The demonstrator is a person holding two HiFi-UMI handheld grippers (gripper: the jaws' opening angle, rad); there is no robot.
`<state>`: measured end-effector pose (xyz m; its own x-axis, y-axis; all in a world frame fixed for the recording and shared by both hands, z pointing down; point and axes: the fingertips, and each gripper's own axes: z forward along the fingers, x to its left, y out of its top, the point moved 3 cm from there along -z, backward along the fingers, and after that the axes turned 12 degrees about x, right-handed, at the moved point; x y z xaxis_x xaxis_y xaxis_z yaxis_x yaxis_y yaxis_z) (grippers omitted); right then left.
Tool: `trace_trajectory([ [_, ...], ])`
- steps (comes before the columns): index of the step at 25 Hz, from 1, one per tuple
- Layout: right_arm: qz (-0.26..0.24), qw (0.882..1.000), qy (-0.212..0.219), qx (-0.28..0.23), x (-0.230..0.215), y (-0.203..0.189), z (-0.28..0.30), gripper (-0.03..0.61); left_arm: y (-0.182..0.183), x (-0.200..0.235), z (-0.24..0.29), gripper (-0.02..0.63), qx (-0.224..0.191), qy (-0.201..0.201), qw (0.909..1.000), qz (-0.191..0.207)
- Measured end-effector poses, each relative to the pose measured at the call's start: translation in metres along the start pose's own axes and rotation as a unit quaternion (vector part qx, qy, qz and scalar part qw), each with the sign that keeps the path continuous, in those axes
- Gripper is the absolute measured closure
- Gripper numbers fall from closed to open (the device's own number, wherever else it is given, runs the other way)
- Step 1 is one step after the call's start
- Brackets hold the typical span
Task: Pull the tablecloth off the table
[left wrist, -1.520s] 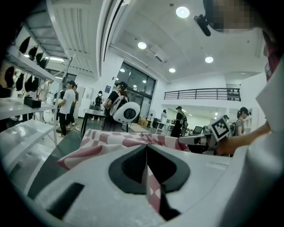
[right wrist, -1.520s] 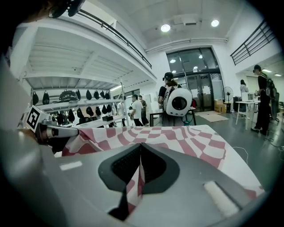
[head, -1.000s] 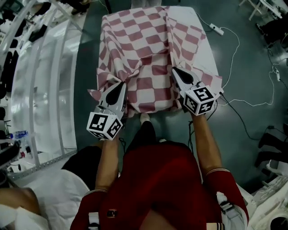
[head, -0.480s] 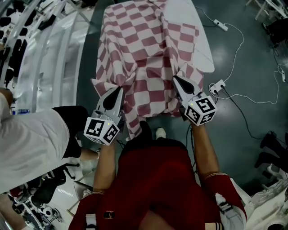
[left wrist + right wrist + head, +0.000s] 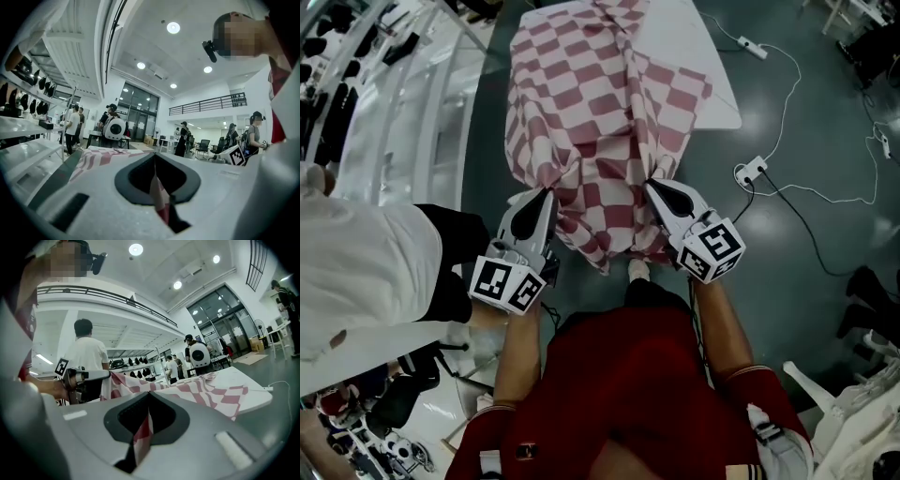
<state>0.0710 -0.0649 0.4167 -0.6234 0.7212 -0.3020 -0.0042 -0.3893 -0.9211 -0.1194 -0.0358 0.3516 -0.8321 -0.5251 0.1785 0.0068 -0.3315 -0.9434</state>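
A red-and-white checked tablecloth [image 5: 591, 103] hangs off the near end of the white table [image 5: 698, 66], bunched into folds between my two grippers. My left gripper [image 5: 547, 193] is shut on the cloth's left corner, and a strip of cloth [image 5: 158, 194] stands pinched in its jaws. At the right corner my right gripper [image 5: 651, 186] is shut as well, a checked fold [image 5: 142, 430] clamped between its jaws. From the right gripper view the cloth [image 5: 206, 391] trails back over the table [image 5: 248, 380], and the left gripper [image 5: 77, 376] shows at the left.
White shelving racks [image 5: 389, 103] run along the left. A person in a white shirt [image 5: 356, 272] stands close at my left. A power strip [image 5: 751, 172] and cables [image 5: 811, 192] lie on the floor at right. Other people stand far back in the hall [image 5: 183, 138].
The cloth has slid toward me and more bare table top shows at the right. Both grippers moved back with their corners. The person in white has come in at the left.
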Motion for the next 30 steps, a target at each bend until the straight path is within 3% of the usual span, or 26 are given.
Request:
trace_trajectory([
  [7,0.006,0.999,-0.029,-0.011,0.082,-0.029,-0.022,0.564,-0.027,-0.007,-0.085,0.604,-0.022,-0.029,0.9993,0.000],
  [19,0.016,0.991,-0.117,-0.055,0.237,-0.072,-0.105,0.563,-0.070,-0.034,-0.242,0.604,-0.046,-0.078,0.9959,-0.004],
  [24,0.022,0.990,-0.120,-0.070,0.276,-0.078,-0.149,0.563,-0.068,-0.060,-0.279,0.604,-0.066,-0.086,0.9940,-0.014],
  [30,0.040,0.988,-0.099,-0.112,0.289,-0.070,-0.186,0.563,-0.064,-0.088,-0.298,0.604,-0.079,-0.088,0.9929,-0.010],
])
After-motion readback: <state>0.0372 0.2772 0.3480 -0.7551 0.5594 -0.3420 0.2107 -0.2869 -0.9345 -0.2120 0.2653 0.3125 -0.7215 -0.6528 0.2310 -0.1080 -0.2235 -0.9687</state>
